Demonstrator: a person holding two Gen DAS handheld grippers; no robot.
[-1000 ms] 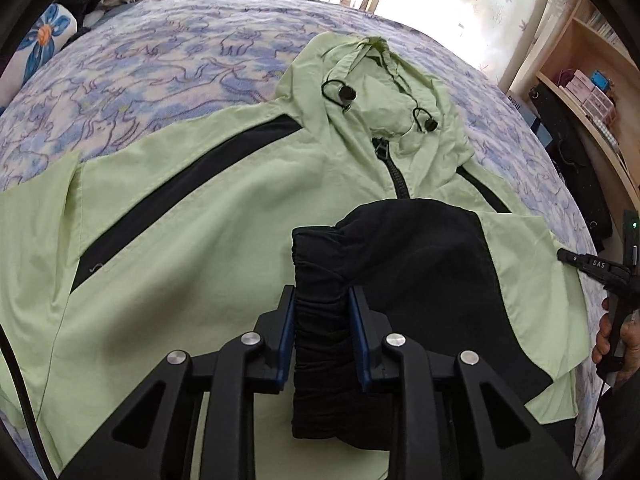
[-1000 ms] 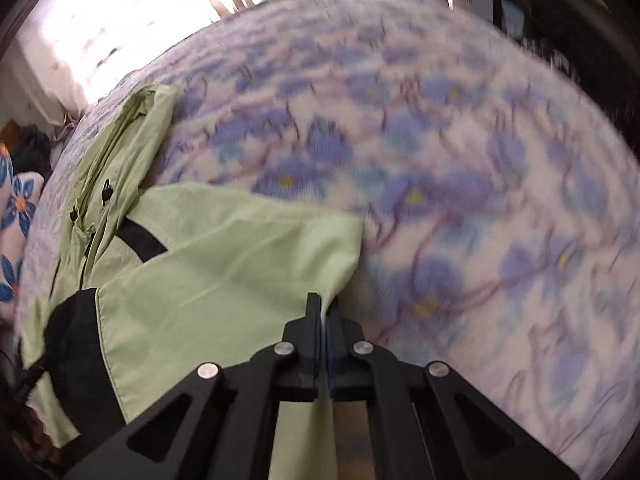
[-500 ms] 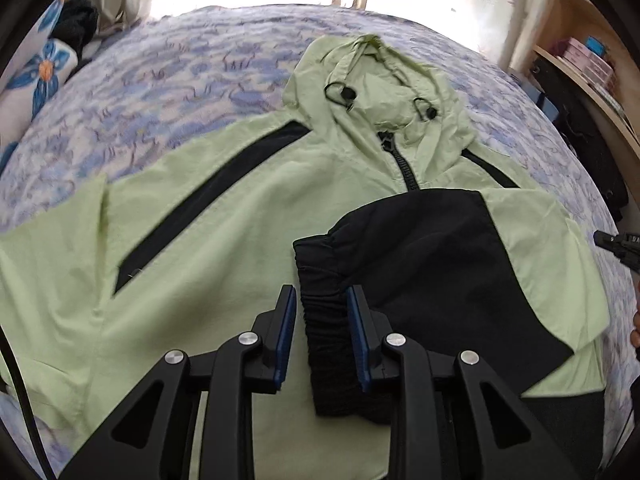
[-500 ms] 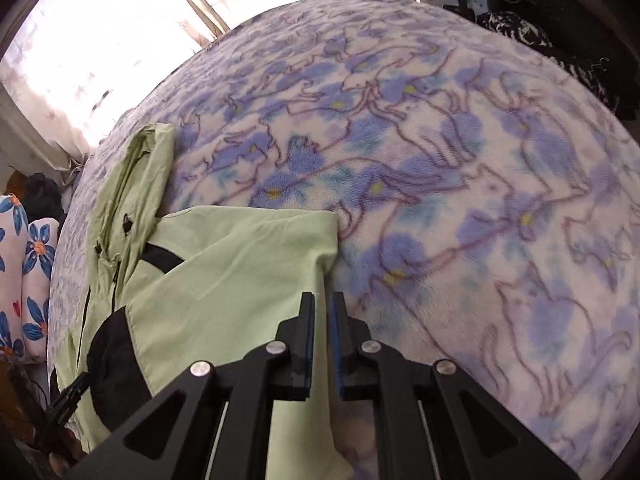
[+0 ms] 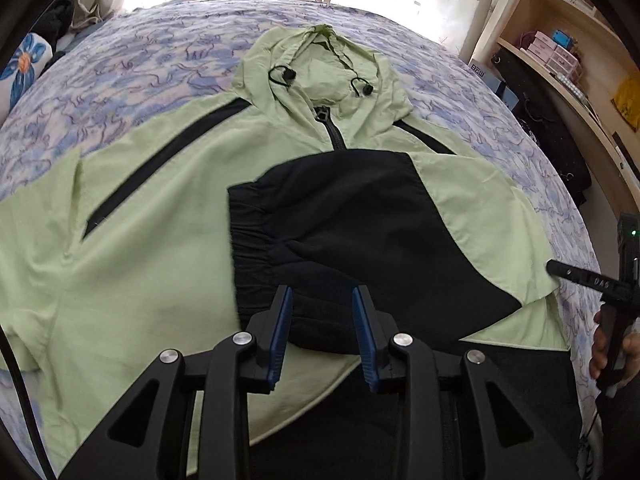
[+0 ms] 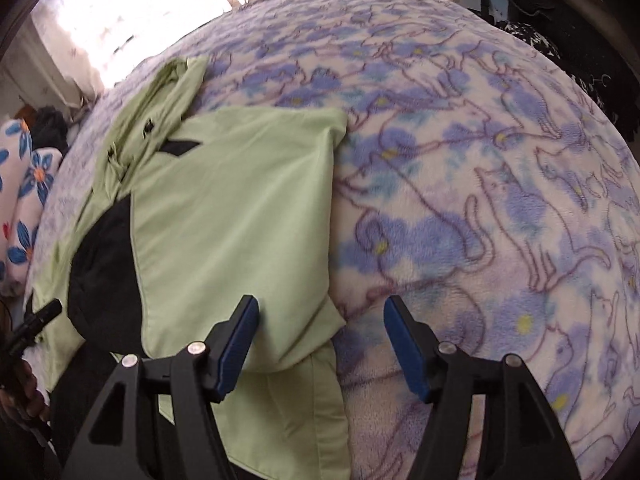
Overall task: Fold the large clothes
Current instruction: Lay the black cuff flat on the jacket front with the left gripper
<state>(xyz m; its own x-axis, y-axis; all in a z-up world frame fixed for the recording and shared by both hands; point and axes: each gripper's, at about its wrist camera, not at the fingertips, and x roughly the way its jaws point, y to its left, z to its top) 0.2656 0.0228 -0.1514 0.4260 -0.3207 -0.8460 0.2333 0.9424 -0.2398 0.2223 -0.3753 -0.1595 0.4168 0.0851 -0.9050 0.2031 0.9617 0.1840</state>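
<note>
A light green hooded jacket [image 5: 168, 208] with black stripes lies front up on the bed. Its right sleeve is folded across the chest, so the black sleeve end [image 5: 352, 216] with its elastic cuff [image 5: 256, 248] lies in the middle. My left gripper [image 5: 322, 328] is open just above the near edge of the black sleeve, holding nothing. In the right wrist view the folded green side of the jacket [image 6: 240, 216] lies at the left. My right gripper [image 6: 320, 336] is wide open over its lower edge, empty.
The bed is covered by a blue and white cat-print blanket [image 6: 500, 200]. A flower-print pillow [image 6: 24, 208] lies at the far side. Wooden shelves [image 5: 580, 60] and dark bags [image 5: 540, 128] stand beside the bed. My right gripper shows at the edge of the left wrist view [image 5: 592, 280].
My left gripper has let go of the black cuff and drawn back. My right gripper has opened wide and released the jacket's green edge, which now lies flat.
</note>
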